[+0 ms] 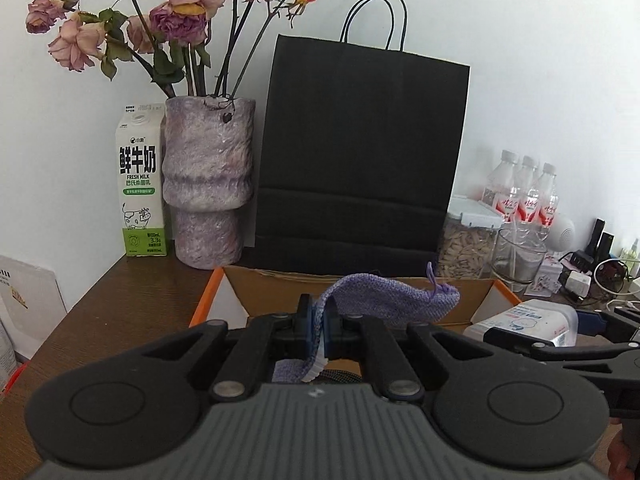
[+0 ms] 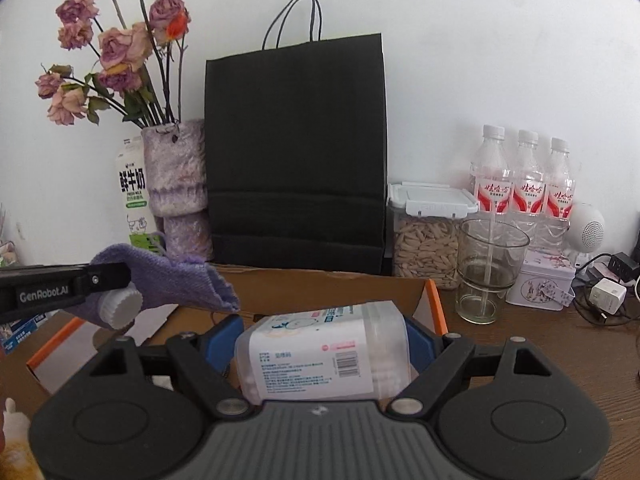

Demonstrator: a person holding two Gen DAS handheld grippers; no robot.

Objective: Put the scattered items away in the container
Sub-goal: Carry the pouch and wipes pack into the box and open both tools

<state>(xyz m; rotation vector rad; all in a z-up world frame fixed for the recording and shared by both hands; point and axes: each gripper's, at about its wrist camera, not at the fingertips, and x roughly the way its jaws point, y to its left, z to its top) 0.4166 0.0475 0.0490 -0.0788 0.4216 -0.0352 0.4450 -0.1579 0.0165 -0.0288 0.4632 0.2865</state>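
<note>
Left wrist view: both loads arriving over the cardboard box (image 1: 352, 300).
Left tool (image 1: 318, 330) is clamped on a purple knitted pouch (image 1: 384, 300); right tool (image 2: 320, 344) grips a plastic swab tub (image 2: 324, 354) across wide jaws. Next: lower, release inside.

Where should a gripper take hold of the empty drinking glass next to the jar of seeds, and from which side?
Grip the drinking glass across its upper wall, coming from the front. It stands upright, the seed jar crowds its left, bottles stand behind, and a thin stick inside argues against a rim pinch.
</note>
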